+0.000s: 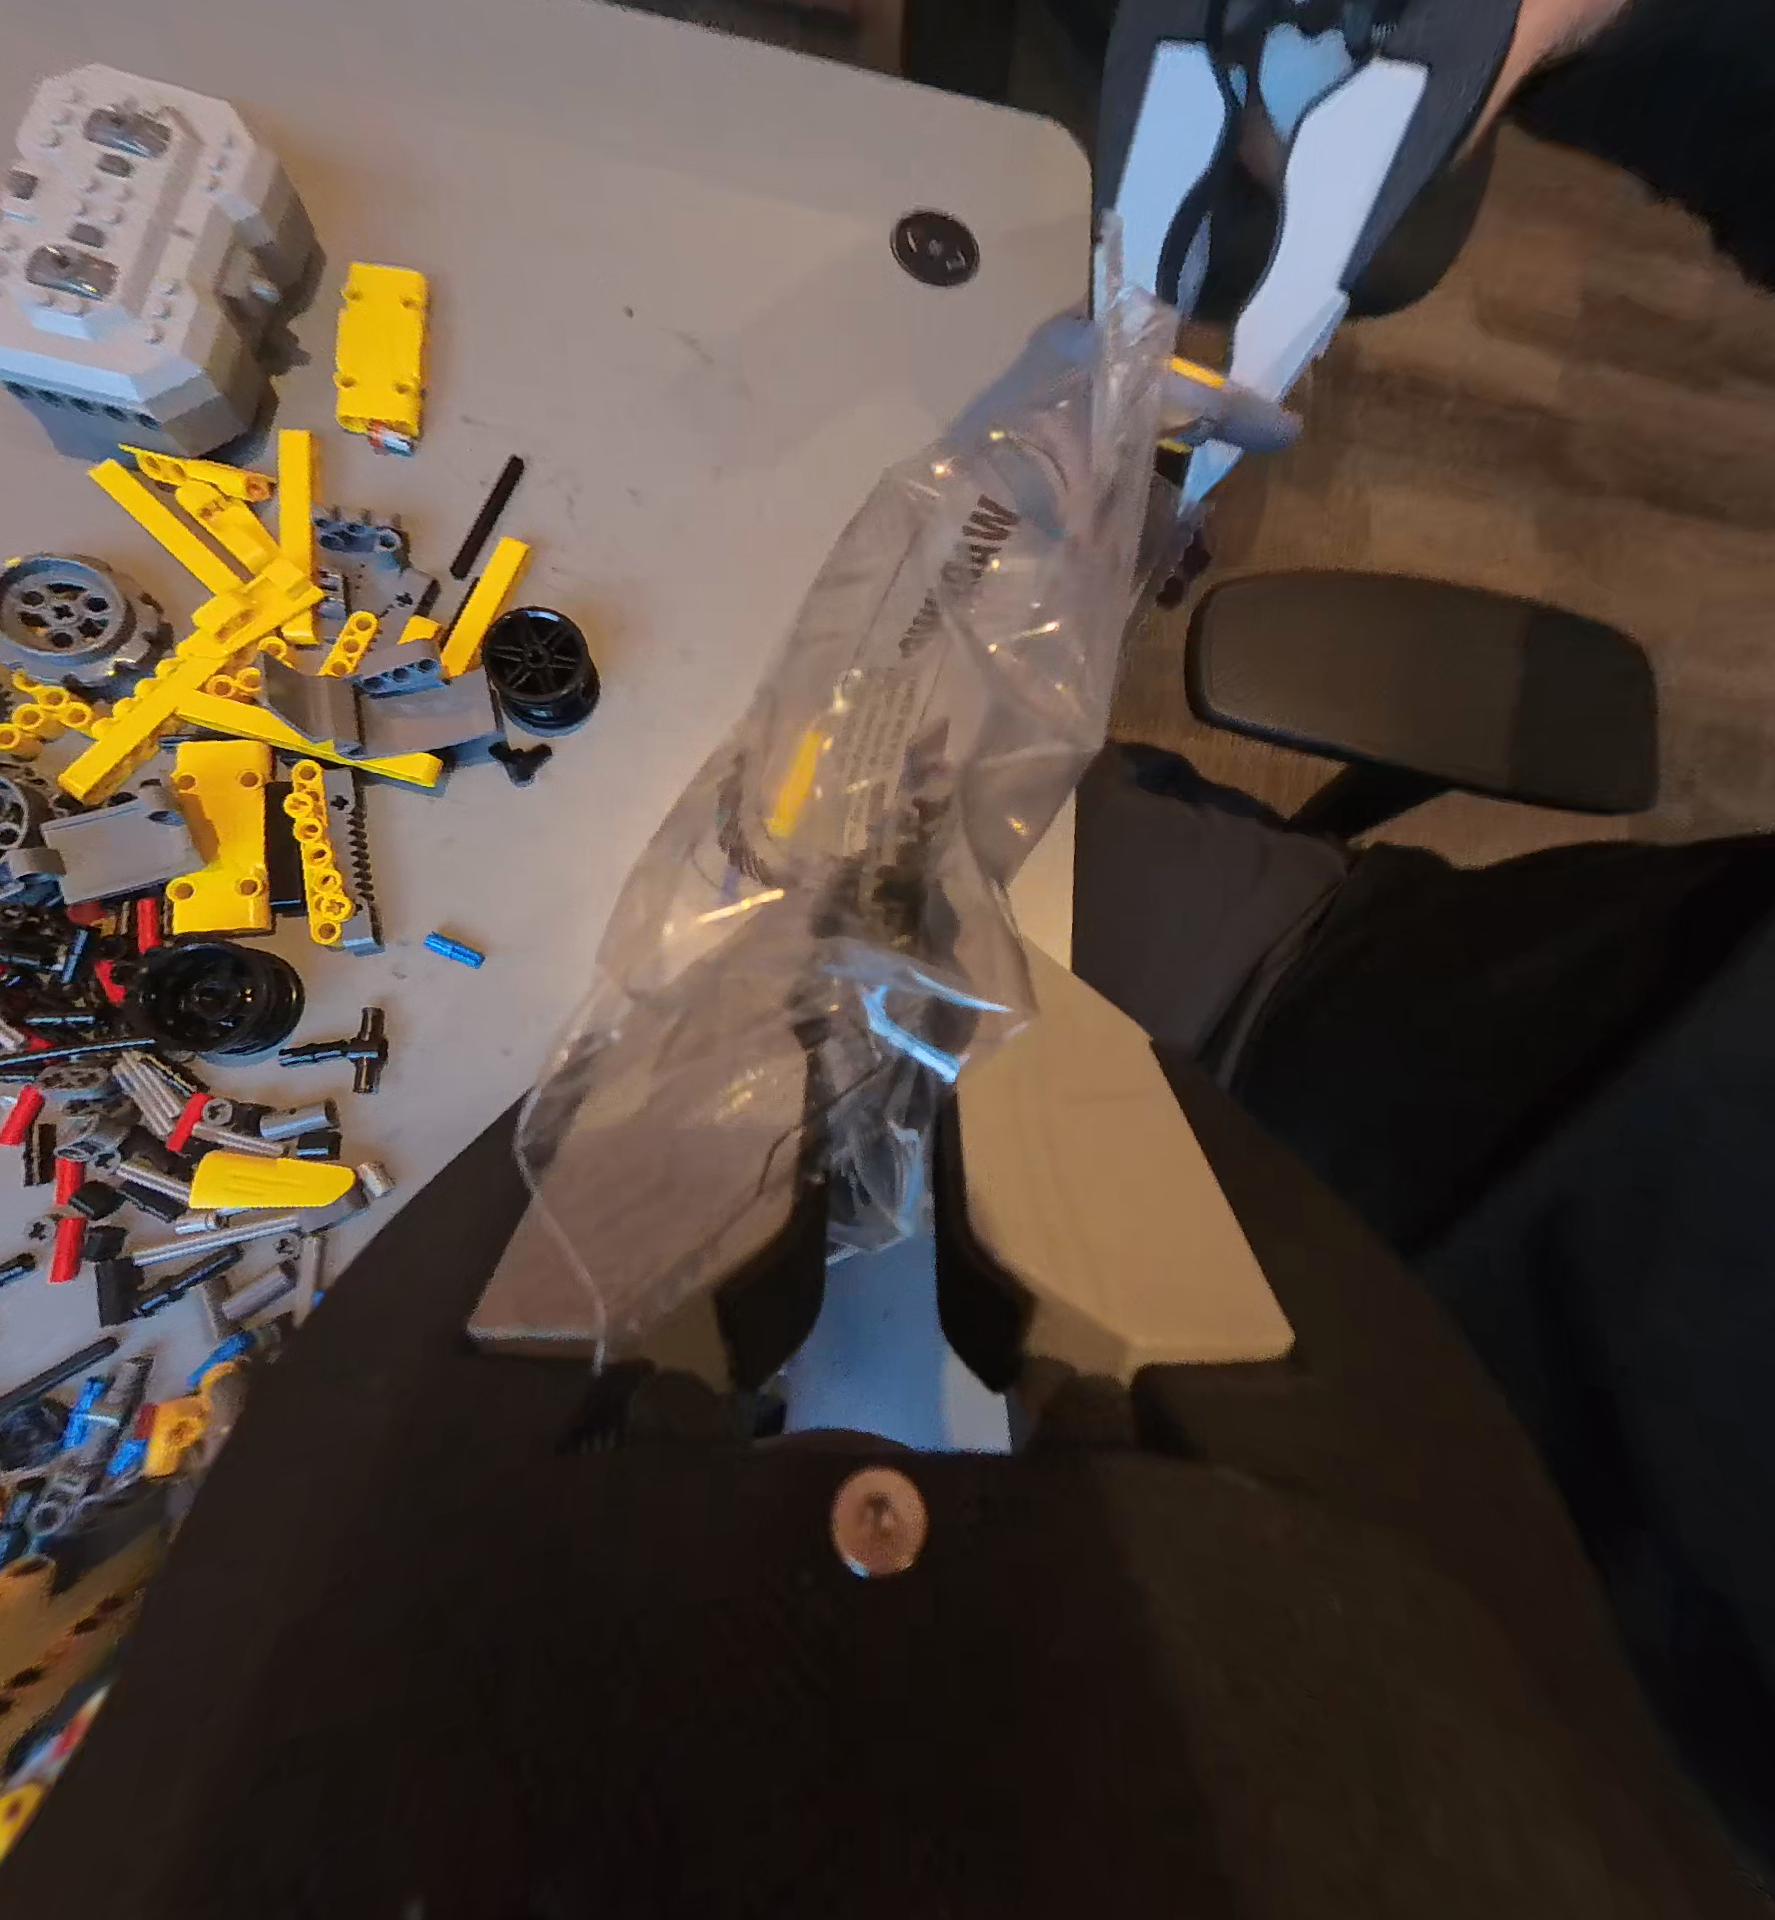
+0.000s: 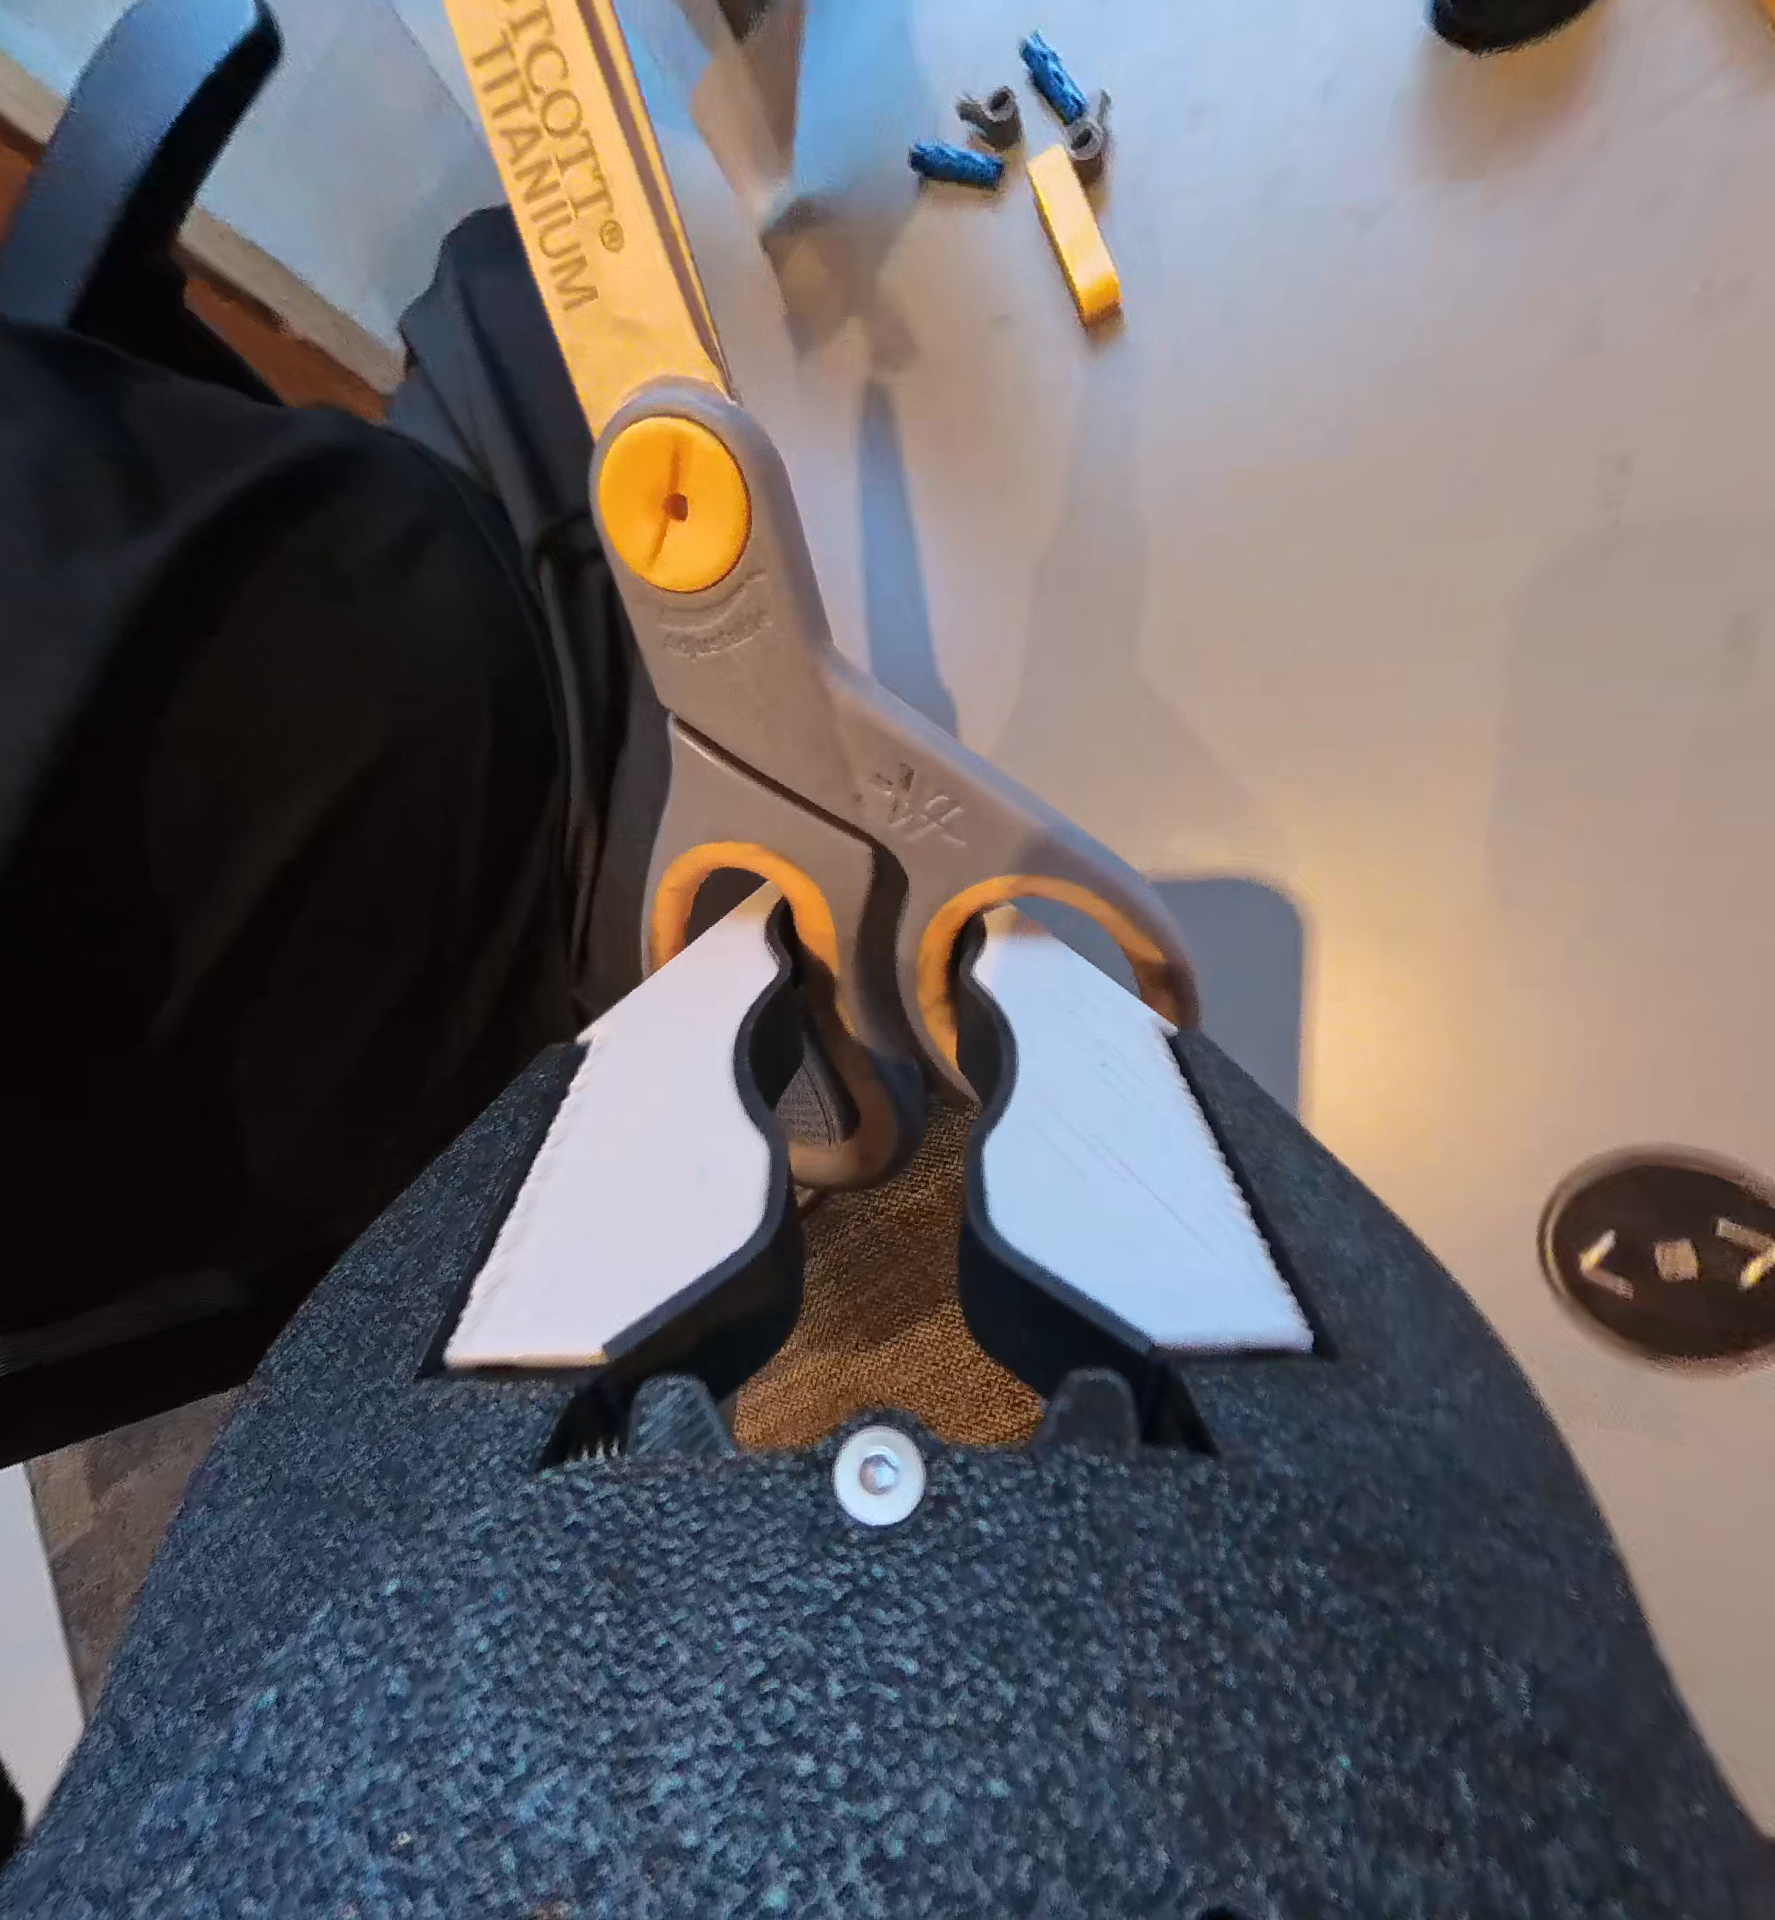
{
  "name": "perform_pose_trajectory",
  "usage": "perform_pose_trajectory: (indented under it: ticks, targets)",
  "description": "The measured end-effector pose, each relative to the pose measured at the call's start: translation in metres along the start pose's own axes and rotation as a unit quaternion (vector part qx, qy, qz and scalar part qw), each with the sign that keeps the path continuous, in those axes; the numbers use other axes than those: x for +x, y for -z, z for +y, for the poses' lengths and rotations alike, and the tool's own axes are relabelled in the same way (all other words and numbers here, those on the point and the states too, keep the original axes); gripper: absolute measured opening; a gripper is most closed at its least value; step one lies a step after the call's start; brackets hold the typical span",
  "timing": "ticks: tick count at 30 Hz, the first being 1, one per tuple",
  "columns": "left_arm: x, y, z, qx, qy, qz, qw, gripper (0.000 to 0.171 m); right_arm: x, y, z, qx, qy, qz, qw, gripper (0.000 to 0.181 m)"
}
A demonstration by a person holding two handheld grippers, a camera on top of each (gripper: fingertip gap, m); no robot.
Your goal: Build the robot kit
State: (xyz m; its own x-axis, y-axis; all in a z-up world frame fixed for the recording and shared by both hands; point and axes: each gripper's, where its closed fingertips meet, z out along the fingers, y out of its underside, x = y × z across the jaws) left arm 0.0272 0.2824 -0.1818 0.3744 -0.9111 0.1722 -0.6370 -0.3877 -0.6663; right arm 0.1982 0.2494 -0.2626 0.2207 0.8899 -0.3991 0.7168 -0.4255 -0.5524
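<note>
My left gripper (image 1: 878, 1091) is shut on the lower end of a clear plastic bag (image 1: 924, 727) with a few small dark and yellow parts inside. It holds the bag over the white table's (image 1: 717, 312) right edge. The bag stretches up to my right gripper (image 1: 1215, 343), at the top of the left wrist view. In the right wrist view my right gripper (image 2: 878, 935) has a fingertip in each handle loop of grey-and-orange scissors (image 2: 789, 727). The handles are squeezed together and the gold blades point up and left. In the left wrist view only the scissors' grey handle (image 1: 1252, 421) shows, at the bag's top.
A heap of yellow, grey, black and red building parts (image 1: 187, 779) covers the table's left, with a grey motor block (image 1: 124, 260) behind and black wheels (image 1: 540, 665). A round grommet (image 1: 935, 247) sits near the table corner. A chair armrest (image 1: 1423, 686), dark-clothed legs (image 1: 1589, 1039) and carpet lie right. Tip to tip, the grippers are about 20 cm apart.
</note>
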Motion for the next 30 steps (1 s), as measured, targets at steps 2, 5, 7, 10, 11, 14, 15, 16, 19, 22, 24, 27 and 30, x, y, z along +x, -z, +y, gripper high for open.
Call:
perform_pose_trajectory:
  ticks: [2, 5, 7, 10, 11, 14, 15, 16, 19, 22, 24, 27, 30]
  targets:
    - [0.001, 0.004, -0.001, 0.035, 0.020, 0.005, 0.999, 0.011, 0.005, 0.005, 0.013, 0.012, -0.018, 0.017, 1.000, 0.022]
    - [0.002, 0.006, 0.001, 0.071, 0.042, 0.006, 0.997, 0.012, 0.016, 0.031, 0.023, 0.037, -0.037, 0.072, 0.996, 0.022]
    - [0.001, 0.005, 0.003, 0.080, 0.049, 0.000, 0.996, 0.012, 0.030, 0.069, 0.022, 0.054, -0.052, 0.134, 0.988, 0.022]
    - [0.003, 0.004, 0.004, 0.096, 0.059, 0.003, 0.994, 0.012, 0.072, 0.154, 0.031, 0.023, -0.078, 0.286, 0.955, 0.022]
    - [0.004, 0.003, 0.004, 0.097, 0.061, 0.004, 0.993, 0.013, 0.085, 0.183, 0.035, 0.010, -0.092, 0.323, 0.942, 0.022]
    - [0.007, 0.002, 0.004, 0.102, 0.062, 0.007, 0.993, 0.012, 0.128, 0.257, 0.054, -0.044, -0.132, 0.411, 0.901, 0.022]
    - [0.007, 0.002, 0.004, 0.103, 0.062, 0.006, 0.993, 0.012, 0.142, 0.277, 0.064, -0.067, -0.147, 0.431, 0.888, 0.022]
    - [0.008, 0.002, 0.004, 0.105, 0.061, 0.005, 0.993, 0.012, 0.155, 0.295, 0.075, -0.090, -0.166, 0.445, 0.875, 0.022]
    - [0.010, 0.001, 0.005, 0.106, 0.061, 0.005, 0.992, 0.012, 0.189, 0.335, 0.109, -0.137, -0.217, 0.473, 0.843, 0.021]
    - [0.008, 0.002, 0.006, 0.110, 0.067, 0.002, 0.992, 0.012, 0.213, 0.363, 0.148, -0.178, -0.267, 0.482, 0.816, 0.022]
    - [0.006, 0.002, 0.006, 0.114, 0.072, 0.001, 0.991, 0.013, 0.227, 0.374, 0.169, -0.191, -0.292, 0.483, 0.803, 0.022]
    - [0.005, 0.000, 0.006, 0.118, 0.079, 0.002, 0.990, 0.013, 0.250, 0.380, 0.191, -0.195, -0.318, 0.485, 0.791, 0.022]
    - [0.005, -0.001, 0.006, 0.122, 0.086, 0.007, 0.989, 0.014, 0.264, 0.371, 0.202, -0.188, -0.351, 0.456, 0.796, 0.030]
